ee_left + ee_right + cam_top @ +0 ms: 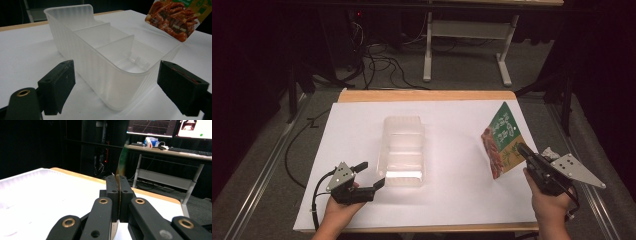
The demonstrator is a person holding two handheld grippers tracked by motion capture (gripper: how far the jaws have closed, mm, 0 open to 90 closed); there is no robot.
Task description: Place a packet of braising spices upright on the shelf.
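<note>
A clear plastic box (403, 150) with three compartments lies in the middle of the white table; its near corner fills the left gripper view (117, 65). My left gripper (371, 175) stands open beside the box's near left corner, one jaw on each side of that corner (113, 87), not touching it. My right gripper (523, 150) is shut on the edge of a green and orange food packet (503, 140), held upright above the right side of the table. Edge-on, the packet (121, 162) rises from between the closed pads (112, 187).
The white sheet covers a wooden table (427, 96). Behind it stand a white desk frame (467, 35) and loose cables (382, 65) on the floor. A desk with monitors (172, 127) and a keyboard is beyond the table's far edge.
</note>
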